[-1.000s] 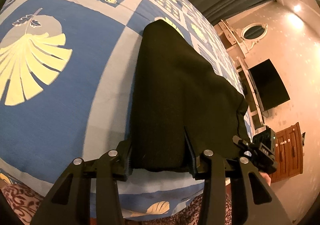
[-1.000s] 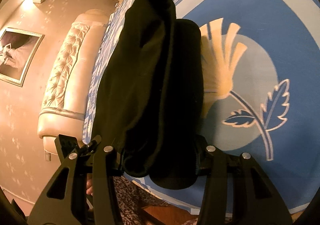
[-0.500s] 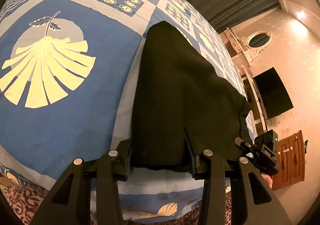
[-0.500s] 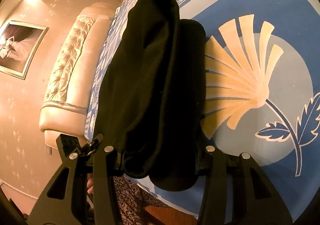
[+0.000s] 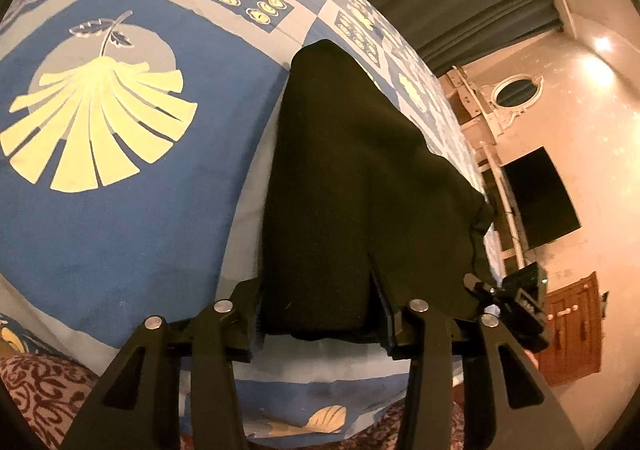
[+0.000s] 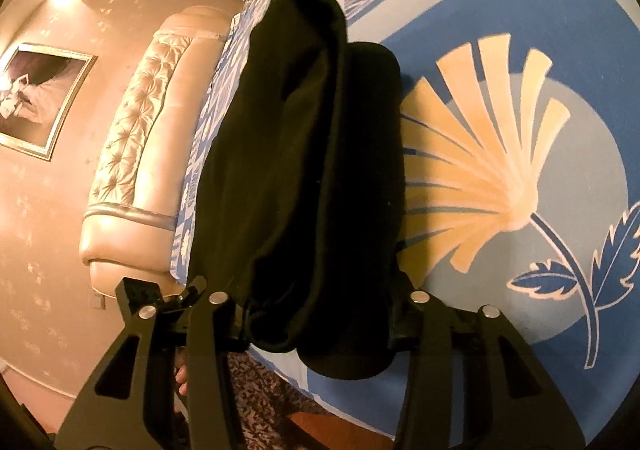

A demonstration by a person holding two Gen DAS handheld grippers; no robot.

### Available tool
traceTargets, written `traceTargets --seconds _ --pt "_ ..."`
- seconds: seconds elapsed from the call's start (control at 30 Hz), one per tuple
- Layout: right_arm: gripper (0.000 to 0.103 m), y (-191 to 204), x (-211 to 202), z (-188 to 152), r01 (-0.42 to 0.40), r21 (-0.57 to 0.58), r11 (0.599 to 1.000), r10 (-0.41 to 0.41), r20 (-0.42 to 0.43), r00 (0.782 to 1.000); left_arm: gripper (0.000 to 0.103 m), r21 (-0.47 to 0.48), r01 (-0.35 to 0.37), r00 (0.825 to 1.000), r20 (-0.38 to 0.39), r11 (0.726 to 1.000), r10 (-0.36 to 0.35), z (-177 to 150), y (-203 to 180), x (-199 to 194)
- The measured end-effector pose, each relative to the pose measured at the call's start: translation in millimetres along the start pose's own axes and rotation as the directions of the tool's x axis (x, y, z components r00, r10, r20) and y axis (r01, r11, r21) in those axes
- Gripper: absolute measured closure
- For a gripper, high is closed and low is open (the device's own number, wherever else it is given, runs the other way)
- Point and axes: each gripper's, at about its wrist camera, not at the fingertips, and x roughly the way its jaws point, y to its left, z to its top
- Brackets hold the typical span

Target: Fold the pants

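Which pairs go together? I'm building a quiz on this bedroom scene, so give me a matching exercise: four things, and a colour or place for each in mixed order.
Things:
1. pants
2. bedspread
3. headboard
4. TV

Colour or place:
A. blue with pale yellow shells
B. dark screen hanging on the wall
C. black, lying between the jaws
D. cream, tufted, under a framed picture

Pairs: 1-C, 2-A, 3-D, 4-B
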Motion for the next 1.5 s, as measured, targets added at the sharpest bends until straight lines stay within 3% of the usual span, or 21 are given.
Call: traceTargets --seconds 0.13,0.3,0.43,0.5,0.6,0.83,0.97,1.17,1.27,1.33,1.4,1.5 --pt "0.043 -4 0 0 -0.037 0.025 0.999 0.038 -0.018 0.999 0.049 -0.042 0.038 0.999 -0.012 0.998 -0.038 1 6 -1" --pt "0.025 -1 -14 0 -0.049 0.008 0.999 0.049 -0.018 0.999 0.044 0.039 0.052 0.999 -0.012 0.998 -0.052 7 4 -21" --pt "0.023 -11 -34 4 -0.047 0.043 0.998 0.045 0.041 0.998 0.042 0.106 0.076 0.997 -0.013 0.991 -0.075 20 7 -43" --pt "0.023 -21 -41 6 -0.068 0.081 0.994 0.062 0.076 0.995 0.028 0.135 0.069 0.998 -0.003 0.988 -0.069 28 14 -52" --pt "0.023 -29 -42 11 -0.101 0.117 0.988 0.089 0.098 0.991 0.028 0.131 0.053 0.998 0.008 0.990 -0.055 45 31 -53" --pt "0.022 -32 -27 33 -0.114 0.102 0.988 0.103 0.112 0.988 0.028 0.120 0.101 0.995 -0.014 0.988 -0.100 83 47 -17" --pt "0.022 -29 -11 48 -0.146 0.096 0.985 0.136 0.105 0.985 0.028 0.112 0.144 0.989 -0.062 0.983 -0.138 102 41 13" --pt "0.020 -28 1 67 -0.188 0.095 0.978 0.178 0.101 0.979 0.028 0.078 0.195 0.979 -0.075 0.978 -0.189 128 33 45" --pt "0.020 -27 1 67 -0.193 0.066 0.979 0.187 0.093 0.978 0.028 0.069 0.247 0.967 -0.088 0.967 -0.241 127 31 51" --pt "0.020 -26 0 62 -0.208 0.038 0.977 0.205 0.075 0.976 0.028 0.088 0.301 0.949 -0.124 0.949 -0.289 122 28 52" --pt "0.025 -26 -1 59 -0.209 0.012 0.978 0.208 0.059 0.976 0.028 0.130 0.322 0.940 -0.161 0.938 -0.301 115 22 52" --pt "0.053 -32 3 62 -0.170 0.025 0.985 0.169 0.043 0.985 0.031 0.192 0.284 0.952 -0.177 0.940 -0.251 111 16 57"
